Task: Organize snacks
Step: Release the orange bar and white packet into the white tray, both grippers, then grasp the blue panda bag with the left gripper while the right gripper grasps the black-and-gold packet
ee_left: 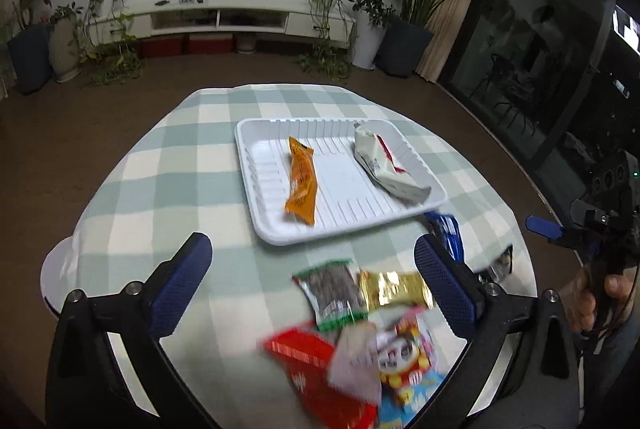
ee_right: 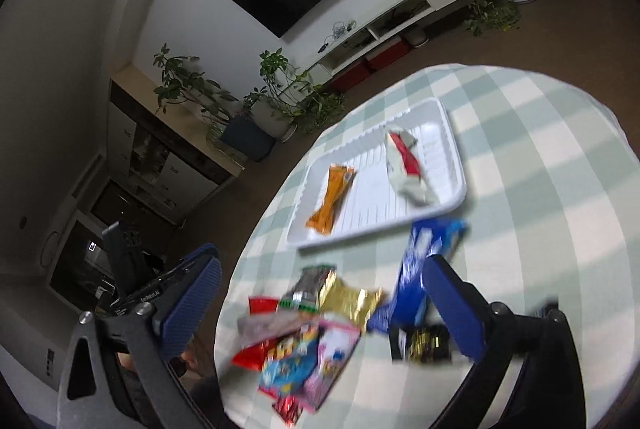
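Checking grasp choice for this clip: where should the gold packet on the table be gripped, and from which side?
Probably from above, across the gold packet at its middle or right part. It lies flat on the cloth, its left end meets the green-edged packet, and the pile of snacks crowds its near side. The open left gripper already hovers nearby.

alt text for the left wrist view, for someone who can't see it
A white tray on a green-and-white checked tablecloth holds an orange snack packet and a white-and-red packet, lying apart. Nearer the camera, a blurred pile of loose snack packets lies between the open left gripper fingers, which hold nothing.
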`<state>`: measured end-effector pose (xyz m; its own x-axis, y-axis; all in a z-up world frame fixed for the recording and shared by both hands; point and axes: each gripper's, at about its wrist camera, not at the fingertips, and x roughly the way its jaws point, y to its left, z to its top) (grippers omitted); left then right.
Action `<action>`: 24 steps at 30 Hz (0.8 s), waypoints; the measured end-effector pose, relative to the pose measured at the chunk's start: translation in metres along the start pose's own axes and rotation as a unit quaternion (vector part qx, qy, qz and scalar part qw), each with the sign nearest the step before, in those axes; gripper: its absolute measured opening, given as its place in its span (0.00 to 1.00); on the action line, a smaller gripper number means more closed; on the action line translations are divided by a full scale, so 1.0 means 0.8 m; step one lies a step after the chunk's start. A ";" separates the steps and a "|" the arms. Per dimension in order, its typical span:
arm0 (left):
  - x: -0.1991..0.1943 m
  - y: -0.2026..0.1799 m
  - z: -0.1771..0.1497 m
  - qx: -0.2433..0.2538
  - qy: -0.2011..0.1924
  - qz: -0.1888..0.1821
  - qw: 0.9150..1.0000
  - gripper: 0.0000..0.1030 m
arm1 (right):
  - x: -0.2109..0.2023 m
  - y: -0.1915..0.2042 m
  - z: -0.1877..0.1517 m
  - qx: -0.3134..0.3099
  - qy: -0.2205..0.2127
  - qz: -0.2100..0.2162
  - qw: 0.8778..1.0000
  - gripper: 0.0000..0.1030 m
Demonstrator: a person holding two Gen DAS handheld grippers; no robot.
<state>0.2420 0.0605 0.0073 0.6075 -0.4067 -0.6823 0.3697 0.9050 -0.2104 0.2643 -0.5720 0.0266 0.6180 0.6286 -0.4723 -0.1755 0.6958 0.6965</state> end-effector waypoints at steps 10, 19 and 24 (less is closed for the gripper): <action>-0.053 -0.064 -0.152 -0.044 0.009 -0.006 0.999 1.00 | -0.021 -0.012 -0.108 -0.014 0.024 -0.060 0.998 0.99; -0.021 -0.139 -0.148 0.032 0.050 0.023 0.998 0.98 | -0.006 -0.004 -0.141 -0.049 0.045 -0.088 0.994 0.96; 0.020 -0.152 -0.132 0.036 0.091 0.016 0.995 0.74 | -0.010 -0.001 -0.140 -0.060 0.038 -0.087 0.994 0.95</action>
<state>0.1324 -0.0427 -0.0520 0.4857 -0.3424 -0.8043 0.4053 0.9034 -0.1399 0.1736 -0.5384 -0.0308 0.5887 0.5165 -0.6218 -0.1645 0.8297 0.5334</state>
